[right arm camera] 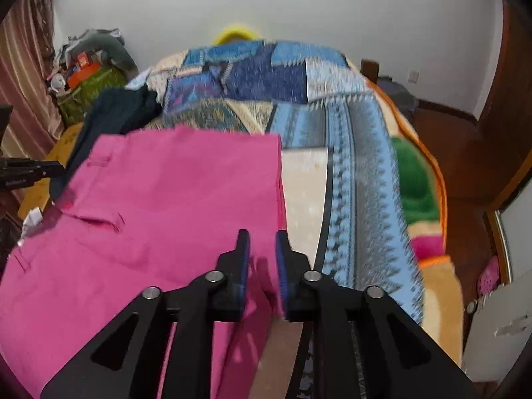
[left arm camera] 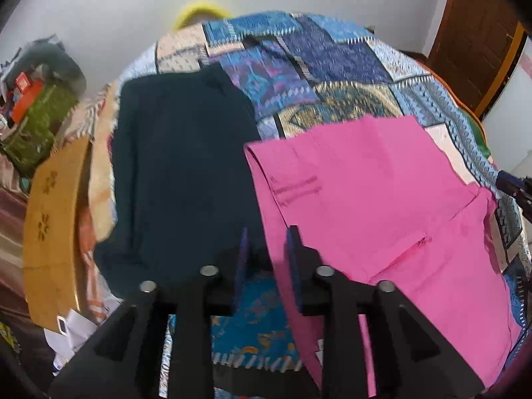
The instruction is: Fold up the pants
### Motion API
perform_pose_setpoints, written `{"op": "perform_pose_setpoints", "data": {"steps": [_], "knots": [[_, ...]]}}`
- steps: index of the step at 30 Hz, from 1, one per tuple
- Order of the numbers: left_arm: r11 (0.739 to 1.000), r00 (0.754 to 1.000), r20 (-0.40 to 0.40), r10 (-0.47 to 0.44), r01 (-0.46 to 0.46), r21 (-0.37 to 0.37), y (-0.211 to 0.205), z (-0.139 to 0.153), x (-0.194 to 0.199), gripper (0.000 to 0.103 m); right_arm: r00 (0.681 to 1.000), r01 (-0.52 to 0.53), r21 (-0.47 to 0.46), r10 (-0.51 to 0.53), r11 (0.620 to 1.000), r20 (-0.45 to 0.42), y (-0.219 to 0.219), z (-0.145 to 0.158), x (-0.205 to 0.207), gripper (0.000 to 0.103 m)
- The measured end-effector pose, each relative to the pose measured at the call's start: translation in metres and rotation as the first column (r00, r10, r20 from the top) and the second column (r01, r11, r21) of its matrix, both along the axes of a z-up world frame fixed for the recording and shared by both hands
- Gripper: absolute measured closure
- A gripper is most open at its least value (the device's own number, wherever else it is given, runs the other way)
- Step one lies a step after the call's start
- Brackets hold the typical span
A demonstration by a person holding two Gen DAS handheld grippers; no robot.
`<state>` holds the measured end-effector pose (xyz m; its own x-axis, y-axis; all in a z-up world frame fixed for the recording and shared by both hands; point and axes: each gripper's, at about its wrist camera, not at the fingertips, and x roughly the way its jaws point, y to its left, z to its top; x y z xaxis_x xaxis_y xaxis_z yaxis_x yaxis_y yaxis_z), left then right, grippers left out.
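Two garments lie on the bed in the left wrist view: dark pants spread flat toward the left, and pink pants to their right, overlapping the dark pair's edge, with the waistband and belt loops nearest the camera. The left claw hangs over the seam where the two meet, its blue-padded fingers set a narrow gap apart with nothing pinched between them; I judge it is placed there to catch the pink waistband corner. From the right wrist view, the pink pants cover the near left part of the patterned blanket, laid out smooth so a fold can run cleanly. The right claw sits at the pants' right-hand edge, and pink cloth runs up between its fingers; whether the pads actually clamp that edge I cannot tell, since a gap shows at the tips. Holding that edge would let the fabric be carried across.
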<state>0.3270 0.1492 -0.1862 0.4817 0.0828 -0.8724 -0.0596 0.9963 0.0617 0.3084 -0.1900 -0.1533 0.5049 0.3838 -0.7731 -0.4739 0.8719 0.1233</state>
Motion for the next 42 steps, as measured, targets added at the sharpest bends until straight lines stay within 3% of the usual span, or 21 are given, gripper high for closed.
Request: {"op": "perform_pose_setpoints", "data": {"steps": [3, 7, 12, 18, 22, 26, 31, 33, 37, 39, 42], "knots": [[1.0, 0.999, 0.04, 0.006, -0.007, 0.002, 0.005, 0.013, 0.002, 0.06, 0.999, 0.002, 0.032, -0.003, 0.999, 0.049, 0.002, 0.019, 0.005, 0.06], [1.0, 0.996, 0.083, 0.026, -0.027, 0.009, 0.012, 0.024, 0.015, 0.033, 0.997, 0.007, 0.078, -0.013, 0.997, 0.079, 0.01, 0.032, 0.018, 0.047], [0.998, 0.995, 0.085, 0.057, -0.056, -0.006, 0.022, 0.021, 0.038, 0.032, 0.998, 0.005, 0.099, -0.011, 0.995, 0.058, 0.026, 0.026, 0.046, 0.044], [0.997, 0.996, 0.042, 0.075, -0.073, -0.036, 0.033, -0.005, 0.064, 0.032, 1.0, -0.006, 0.077, 0.008, 0.997, -0.017, 0.046, -0.004, 0.086, 0.044], [0.997, 0.999, -0.026, 0.048, -0.05, -0.061, 0.032, -0.029, 0.081, 0.05, 0.996, 0.015, 0.071, -0.008, 0.997, -0.094, 0.051, -0.03, 0.115, 0.044], [0.995, 0.998, -0.052, 0.036, -0.041, -0.092, 0.032, -0.045, 0.09, 0.052, 0.986, 0.026, 0.012, -0.024, 1.0, -0.167, 0.057, -0.051, 0.143, 0.045], [0.986, 0.997, -0.064, 0.046, -0.055, -0.155, 0.032, -0.058, 0.099, 0.052, 0.984, -0.003, -0.057, -0.008, 0.998, -0.18, 0.072, -0.068, 0.162, 0.045], [0.986, 0.997, -0.056, 0.052, -0.06, -0.156, 0.031, -0.059, 0.099, 0.054, 0.986, -0.022, -0.074, 0.009, 0.997, -0.166, 0.08, -0.071, 0.162, 0.053], [0.988, 0.997, -0.035, 0.062, -0.066, -0.14, 0.029, -0.054, 0.099, 0.081, 0.99, -0.058, -0.084, 0.046, 0.995, -0.132, 0.089, -0.077, 0.155, 0.069], [0.989, 0.997, -0.029, 0.067, -0.071, -0.132, 0.029, -0.052, 0.099, 0.089, 0.989, -0.056, -0.064, 0.047, 0.996, -0.138, 0.088, -0.078, 0.154, 0.09], [0.989, 0.998, -0.015, 0.069, -0.07, -0.131, 0.03, -0.047, 0.097, 0.094, 0.99, -0.067, -0.074, 0.057, 0.995, -0.131, 0.089, -0.074, 0.149, 0.097]]}}
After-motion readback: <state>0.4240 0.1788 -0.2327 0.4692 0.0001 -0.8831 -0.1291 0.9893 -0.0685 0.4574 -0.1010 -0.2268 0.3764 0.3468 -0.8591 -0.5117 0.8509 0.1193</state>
